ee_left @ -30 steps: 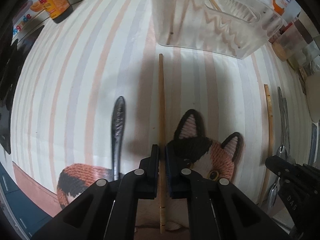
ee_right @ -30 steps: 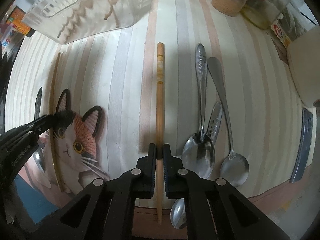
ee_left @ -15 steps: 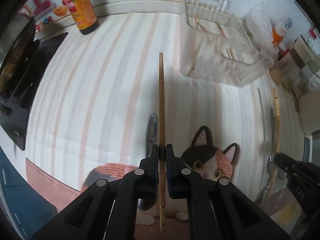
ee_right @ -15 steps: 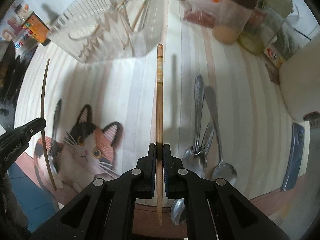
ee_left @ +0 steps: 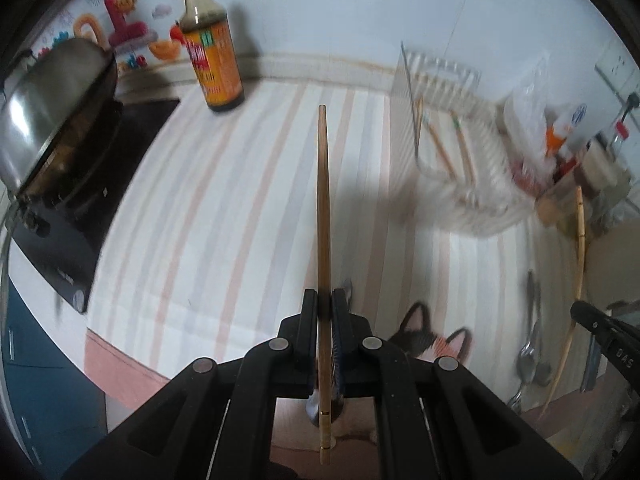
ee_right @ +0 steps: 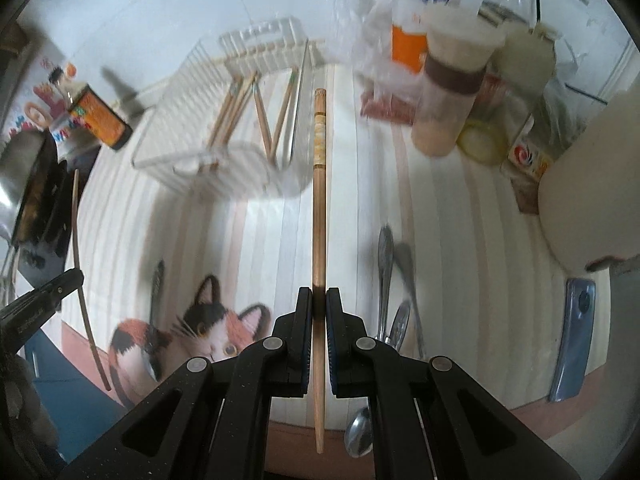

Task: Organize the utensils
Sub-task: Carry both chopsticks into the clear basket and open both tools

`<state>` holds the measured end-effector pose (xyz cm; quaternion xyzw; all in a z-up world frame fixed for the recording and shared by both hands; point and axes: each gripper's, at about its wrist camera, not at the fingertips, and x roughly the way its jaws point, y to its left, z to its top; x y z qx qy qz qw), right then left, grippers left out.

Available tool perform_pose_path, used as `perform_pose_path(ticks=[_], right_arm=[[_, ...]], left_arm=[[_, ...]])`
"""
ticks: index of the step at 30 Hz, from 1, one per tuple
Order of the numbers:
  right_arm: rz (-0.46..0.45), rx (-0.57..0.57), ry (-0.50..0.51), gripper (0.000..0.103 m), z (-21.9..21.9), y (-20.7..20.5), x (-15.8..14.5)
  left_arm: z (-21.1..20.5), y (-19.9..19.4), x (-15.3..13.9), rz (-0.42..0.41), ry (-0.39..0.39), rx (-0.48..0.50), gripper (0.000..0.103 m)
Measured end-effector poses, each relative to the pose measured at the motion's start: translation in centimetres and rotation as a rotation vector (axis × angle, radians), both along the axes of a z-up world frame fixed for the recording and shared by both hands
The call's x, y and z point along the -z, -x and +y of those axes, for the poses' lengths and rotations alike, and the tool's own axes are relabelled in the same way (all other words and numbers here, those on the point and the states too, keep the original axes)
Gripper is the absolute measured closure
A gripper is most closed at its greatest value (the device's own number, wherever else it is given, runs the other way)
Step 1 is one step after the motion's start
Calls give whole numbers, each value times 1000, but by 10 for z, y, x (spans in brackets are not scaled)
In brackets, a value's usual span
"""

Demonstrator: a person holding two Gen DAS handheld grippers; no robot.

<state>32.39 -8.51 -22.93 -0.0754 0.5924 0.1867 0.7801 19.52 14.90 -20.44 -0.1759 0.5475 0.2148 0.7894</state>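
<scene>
My left gripper [ee_left: 324, 300] is shut on a wooden chopstick [ee_left: 323, 200] and holds it high above the striped mat. My right gripper [ee_right: 319, 298] is shut on a second wooden chopstick [ee_right: 319, 208], also lifted. A clear plastic utensil basket [ee_right: 192, 164] with several chopsticks inside stands at the back; it also shows in the left wrist view [ee_left: 472, 192]. Spoons [ee_right: 386, 272] lie on the mat right of the right gripper. A dark-handled utensil [ee_right: 158, 284] lies by the cat picture [ee_right: 208, 332].
A sauce bottle [ee_left: 212, 60] and a pot [ee_left: 52, 108] on a black cooktop stand at the left. Jars and bottles [ee_right: 456, 80] crowd the back right. A phone [ee_right: 572, 340] lies at the right edge.
Both grippers have risen from the mat, each lifting its chopstick; the basket and back wall have come into view.
</scene>
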Motion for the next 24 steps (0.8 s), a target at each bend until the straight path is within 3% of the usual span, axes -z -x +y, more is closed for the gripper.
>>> perform_pose_path(ticks=[6, 13, 18, 24], right_arm=[[-28, 10, -69, 96, 7, -25, -27], [0, -2, -238, 96, 29, -69, -60], [54, 27, -327, 96, 47, -112, -61], [138, 80, -359, 96, 70, -164, -40]], left_arm=[[3, -33, -44, -100, 13, 31, 99], [-3, -101, -77, -171, 85, 121, 99], [4, -153, -79, -169, 161, 162, 99], [21, -205, -60, -127, 288, 164, 99]])
